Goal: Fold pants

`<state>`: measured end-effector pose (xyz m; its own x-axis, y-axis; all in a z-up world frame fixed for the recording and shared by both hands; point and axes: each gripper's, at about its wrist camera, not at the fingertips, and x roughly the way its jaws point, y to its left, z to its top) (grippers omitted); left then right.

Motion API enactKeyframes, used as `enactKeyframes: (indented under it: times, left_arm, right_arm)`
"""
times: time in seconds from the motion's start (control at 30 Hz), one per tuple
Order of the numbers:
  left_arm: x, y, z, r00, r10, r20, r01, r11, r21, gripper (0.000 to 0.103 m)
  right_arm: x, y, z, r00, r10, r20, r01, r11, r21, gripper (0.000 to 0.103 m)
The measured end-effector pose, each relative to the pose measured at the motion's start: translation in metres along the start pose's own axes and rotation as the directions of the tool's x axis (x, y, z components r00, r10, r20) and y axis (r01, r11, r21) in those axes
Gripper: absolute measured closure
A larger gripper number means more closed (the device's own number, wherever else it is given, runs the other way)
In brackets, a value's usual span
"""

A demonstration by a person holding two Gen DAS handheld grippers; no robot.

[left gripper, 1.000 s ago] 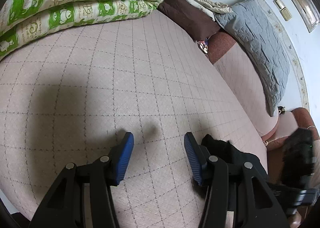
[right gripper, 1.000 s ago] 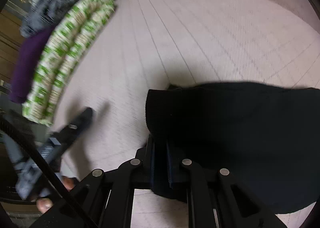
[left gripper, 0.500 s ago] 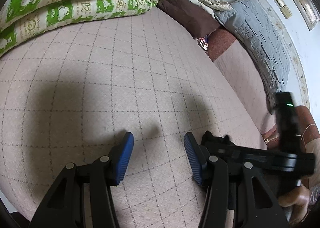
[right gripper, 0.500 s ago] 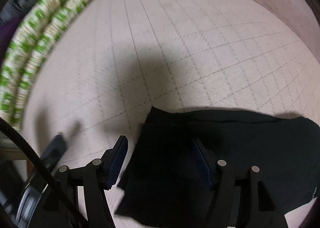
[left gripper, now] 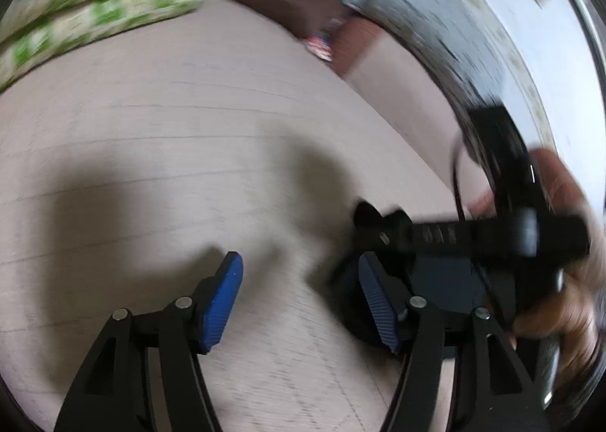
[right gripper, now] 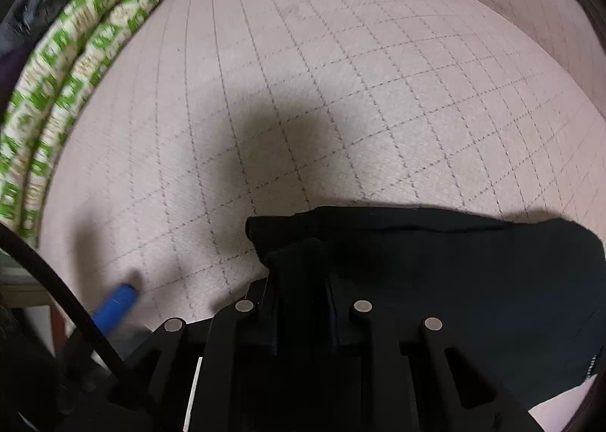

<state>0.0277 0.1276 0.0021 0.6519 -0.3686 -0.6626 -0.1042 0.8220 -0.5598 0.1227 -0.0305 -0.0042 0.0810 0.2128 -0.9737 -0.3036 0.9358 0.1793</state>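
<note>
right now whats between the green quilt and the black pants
Only bare quilted bedcover, part shadowed, lies between the green quilt and the black pants, in the right wrist view.

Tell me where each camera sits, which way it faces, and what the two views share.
Left wrist: on the left gripper, slanting down over the quilted bed cover; its fingers, opening, hold nothing; a hand with the right gripper shows.
Right wrist: on the right gripper, looking steeply down; fingers closing on the black pants.
Shared: bed cover, pants, green-patterned quilt.
</note>
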Motion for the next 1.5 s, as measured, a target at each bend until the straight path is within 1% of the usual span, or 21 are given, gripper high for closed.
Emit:
enactKeyframes:
  times: [0.07,0.1,0.13,0.2,0.27,0.3,0.33,0.37,0.4,0.5,0.63,0.73,0.77,0.9,0.97,1.03,1.13,1.23,1.33,1.5]
  left_arm:
    - [0.003,-0.020,-0.007,1.000,-0.013,-0.006,0.013,0.996,0.085,0.030]
    - [0.005,-0.030,-0.011,1.000,-0.011,-0.008,0.012,0.991,0.131,0.027]
    - [0.008,-0.038,-0.013,1.000,-0.003,-0.011,0.005,0.986,0.164,0.025]
    - [0.018,-0.050,-0.016,1.000,0.017,-0.022,-0.012,0.978,0.210,0.024]
    - [0.029,-0.055,-0.016,0.998,0.055,-0.043,-0.045,0.974,0.222,0.026]
    - [0.036,-0.055,-0.015,0.996,0.061,-0.064,-0.046,0.975,0.218,0.047]
    - [0.039,-0.051,-0.016,0.995,0.048,-0.093,-0.029,0.979,0.203,0.065]
    - [0.044,-0.049,-0.016,0.990,0.024,-0.138,0.001,0.984,0.179,0.087]
    - [0.046,-0.048,-0.016,0.987,0.009,-0.159,0.017,0.987,0.163,0.087]
    - [0.038,-0.063,-0.020,0.989,0.014,-0.146,0.017,0.978,0.207,0.090]
    - [0.031,-0.092,-0.024,0.988,-0.018,-0.153,0.054,0.971,0.234,0.091]
    - [0.037,-0.124,-0.026,0.984,-0.048,-0.172,0.092,0.962,0.258,0.091]
    - [0.042,-0.136,-0.028,0.982,-0.052,-0.182,0.101,0.957,0.271,0.091]
    - [0.066,-0.192,-0.045,0.976,-0.040,-0.215,0.119,0.923,0.366,0.091]
    - [0.080,-0.217,-0.059,0.974,-0.020,-0.227,0.117,0.899,0.422,0.091]
    - [0.096,-0.230,-0.064,0.971,-0.004,-0.239,0.115,0.885,0.451,0.091]
    - [0.106,-0.240,-0.075,0.963,-0.002,-0.269,0.132,0.874,0.467,0.091]
    - [0.103,-0.239,-0.079,0.963,0.003,-0.269,0.131,0.867,0.480,0.091]
    - [0.104,-0.232,-0.073,0.963,0.008,-0.270,0.125,0.874,0.469,0.091]
    - [0.102,-0.222,-0.070,0.960,0.004,-0.280,0.122,0.894,0.432,0.091]
  right_arm:
    - [-0.005,-0.008,-0.001,0.999,0.037,0.008,-0.037,0.999,0.002,0.084]
    - [-0.006,-0.012,-0.001,0.999,0.045,0.011,-0.045,0.999,0.002,0.084]
    - [-0.008,-0.018,-0.004,0.998,0.055,0.012,-0.055,0.998,0.002,0.084]
    - [-0.009,-0.025,-0.005,0.996,0.085,0.016,-0.085,0.996,0.009,0.084]
    - [-0.010,-0.033,-0.010,0.994,0.110,0.016,-0.110,0.994,0.018,0.084]
    - [-0.010,-0.034,-0.012,0.992,0.122,0.014,-0.123,0.992,0.022,0.084]
    - [-0.011,-0.034,-0.013,0.991,0.131,0.015,-0.132,0.991,0.027,0.084]
    - [-0.009,-0.032,-0.015,0.990,0.139,0.015,-0.140,0.990,0.031,0.084]
    - [-0.011,-0.036,-0.018,0.988,0.153,0.011,-0.153,0.987,0.037,0.084]
    - [-0.019,-0.039,-0.024,0.983,0.177,0.037,-0.179,0.983,0.038,0.085]
    - [-0.037,-0.058,-0.029,0.973,0.211,0.097,-0.218,0.973,0.070,0.085]
    - [-0.056,-0.089,-0.038,0.966,0.217,0.142,-0.232,0.967,0.104,0.085]
    - [-0.064,-0.105,-0.042,0.962,0.216,0.164,-0.238,0.963,0.125,0.085]
    - [-0.082,-0.158,-0.054,0.958,0.203,0.202,-0.243,0.949,0.200,0.085]
    - [-0.083,-0.184,-0.062,0.958,0.192,0.212,-0.241,0.941,0.236,0.085]
    - [-0.079,-0.207,-0.070,0.959,0.181,0.217,-0.238,0.933,0.272,0.085]
    - [-0.071,-0.229,-0.079,0.958,0.188,0.216,-0.251,0.915,0.315,0.085]
    - [-0.064,-0.238,-0.084,0.950,0.214,0.226,-0.283,0.899,0.336,0.085]
    - [-0.062,-0.237,-0.084,0.947,0.221,0.233,-0.292,0.896,0.336,0.085]
    - [-0.060,-0.234,-0.083,0.948,0.216,0.233,-0.287,0.898,0.334,0.085]
